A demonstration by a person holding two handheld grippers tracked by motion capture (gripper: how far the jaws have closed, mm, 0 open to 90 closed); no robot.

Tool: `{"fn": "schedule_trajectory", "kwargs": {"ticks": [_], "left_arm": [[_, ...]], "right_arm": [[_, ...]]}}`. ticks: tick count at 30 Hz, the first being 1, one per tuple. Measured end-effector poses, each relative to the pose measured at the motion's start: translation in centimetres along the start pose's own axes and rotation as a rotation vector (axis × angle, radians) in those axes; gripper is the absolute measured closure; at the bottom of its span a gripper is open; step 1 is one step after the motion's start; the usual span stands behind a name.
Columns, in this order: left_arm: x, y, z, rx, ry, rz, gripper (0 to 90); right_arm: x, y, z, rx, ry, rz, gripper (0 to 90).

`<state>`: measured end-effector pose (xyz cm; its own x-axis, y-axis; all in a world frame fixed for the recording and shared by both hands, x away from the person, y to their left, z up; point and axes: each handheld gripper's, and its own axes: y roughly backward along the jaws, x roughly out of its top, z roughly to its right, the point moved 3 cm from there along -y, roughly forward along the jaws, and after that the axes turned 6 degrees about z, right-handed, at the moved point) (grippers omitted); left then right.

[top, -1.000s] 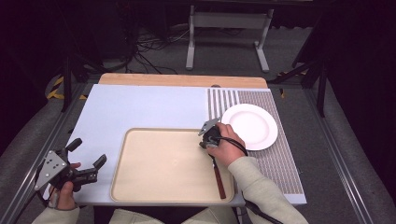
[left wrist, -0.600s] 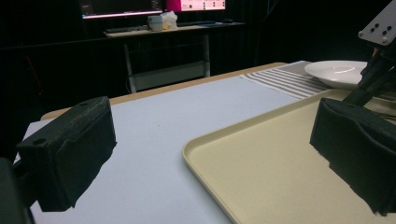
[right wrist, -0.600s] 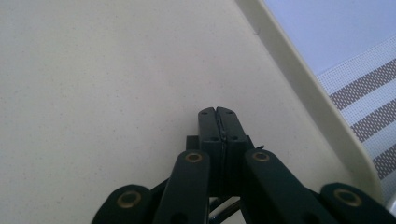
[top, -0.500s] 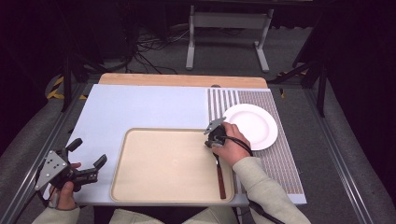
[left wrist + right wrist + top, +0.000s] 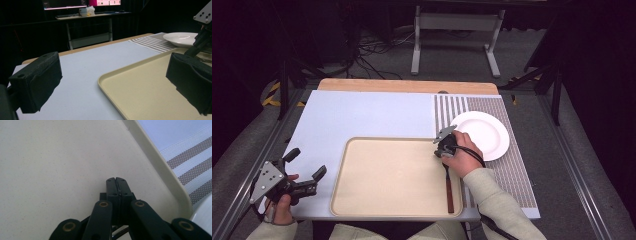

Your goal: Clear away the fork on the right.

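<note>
A beige tray [image 5: 387,175] lies at the front middle of the pale blue table top. Along its right side rests a brown-handled utensil [image 5: 449,192], its head tucked under the person's right hand. My right gripper [image 5: 441,151] hangs low over the tray's far right corner with its jaws pressed shut; in the right gripper view the gripper [image 5: 116,181] has nothing between its tips above bare tray [image 5: 50,170]. A white plate [image 5: 482,134] sits just right of it. My left gripper [image 5: 307,162] stands open off the tray's left edge, nothing between its pads [image 5: 37,80].
A striped mat [image 5: 512,175] lies under the plate [image 5: 182,38] along the table's right side. A wooden strip [image 5: 407,86] runs along the far edge. Metal rails flank the table, and a stand and cables sit on the floor beyond.
My right gripper has shifted slightly right and farther away, toward the tray's corner and the plate, still shut. The utensil and the left gripper have stayed in place.
</note>
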<state>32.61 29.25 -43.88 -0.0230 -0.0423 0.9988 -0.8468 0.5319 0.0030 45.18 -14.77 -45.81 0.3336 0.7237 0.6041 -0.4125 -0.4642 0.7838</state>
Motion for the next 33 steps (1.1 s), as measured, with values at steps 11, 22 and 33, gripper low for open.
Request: {"fn": "schedule_trajectory", "kwargs": {"ticks": [11, 22, 33], "left_arm": [[0.0, 0.0, 0.0, -0.003, -0.001, 0.001, 0.7], [0.1, 0.0, 0.0, 0.0, 0.002, 0.003, 0.7], [0.1, 0.0, 0.0, 0.004, 0.007, 0.006, 0.6]], "right_arm": [[1.2, 1.3, -0.7, 0.045, -0.08, 0.128, 57.5], [2.0, 4.9, -1.0, 0.025, -0.091, 0.332, 21.7], [0.1, 8.9, -0.9, -0.035, -0.089, 0.456, 16.7]]}}
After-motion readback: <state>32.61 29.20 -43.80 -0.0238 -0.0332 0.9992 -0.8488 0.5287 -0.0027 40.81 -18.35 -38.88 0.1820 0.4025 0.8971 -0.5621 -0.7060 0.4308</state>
